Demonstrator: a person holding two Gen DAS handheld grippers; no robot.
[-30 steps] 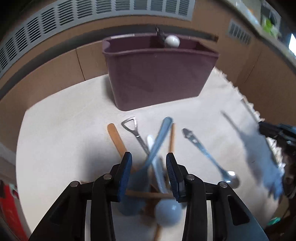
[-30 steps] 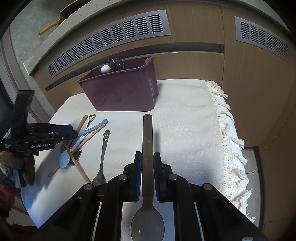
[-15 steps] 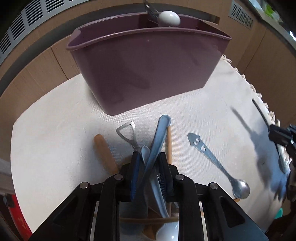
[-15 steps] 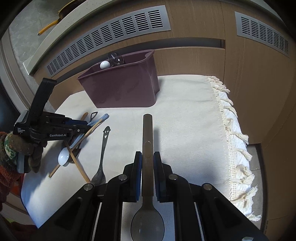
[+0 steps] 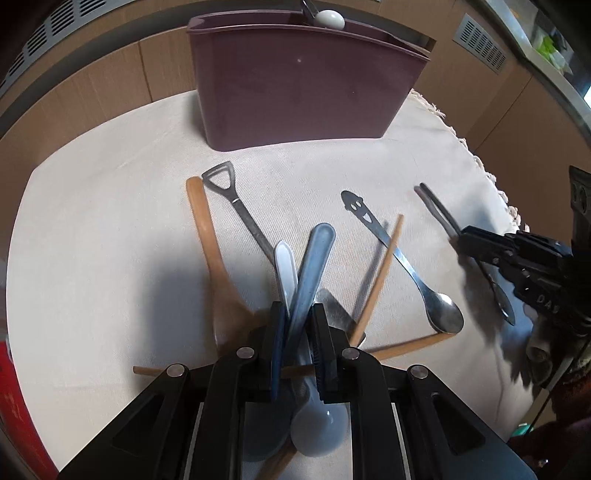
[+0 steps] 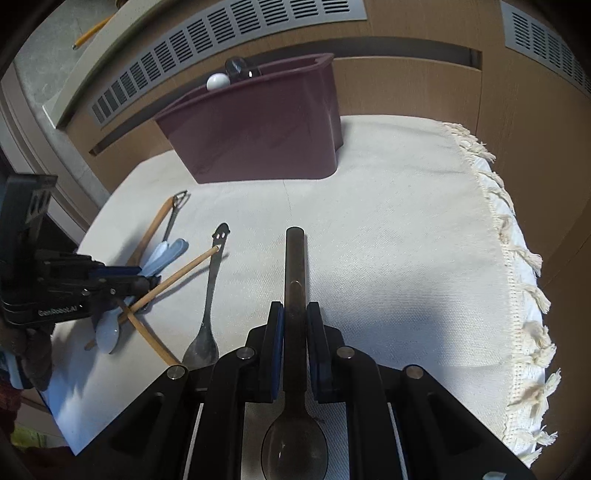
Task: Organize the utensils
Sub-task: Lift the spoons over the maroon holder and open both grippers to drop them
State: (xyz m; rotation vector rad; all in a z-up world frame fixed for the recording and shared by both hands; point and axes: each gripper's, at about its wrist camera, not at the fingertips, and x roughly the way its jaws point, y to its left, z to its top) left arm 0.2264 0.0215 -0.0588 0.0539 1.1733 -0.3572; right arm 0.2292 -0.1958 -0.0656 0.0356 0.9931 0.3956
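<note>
My left gripper (image 5: 298, 325) is shut on two plastic spoons, a grey-blue spoon (image 5: 314, 258) and a pale blue spoon (image 5: 286, 266), handles pointing forward. It shows in the right wrist view (image 6: 144, 284) at the left, lifted with a chopstick (image 6: 181, 273) tilted up against it. My right gripper (image 6: 294, 325) is shut on a dark metal spoon (image 6: 295, 266), handle forward, above the cloth. A maroon bin (image 5: 299, 81) stands at the back of the table, also in the right wrist view (image 6: 258, 125), holding a white-tipped utensil (image 5: 328, 18).
On the cream cloth (image 6: 388, 221) lie a wooden spoon (image 5: 210, 251), a metal shovel-handled utensil (image 5: 236, 210), a smiley-handled metal spoon (image 5: 399, 258) and chopsticks (image 5: 380, 277). The cloth's fringed edge (image 6: 517, 258) is on the right. Wooden cabinets with vents stand behind.
My left gripper closed on the two plastic spoons and lifted them, tipping a chopstick up. The right gripper kept its hold on the dark spoon and moved slightly closer to the bin.
</note>
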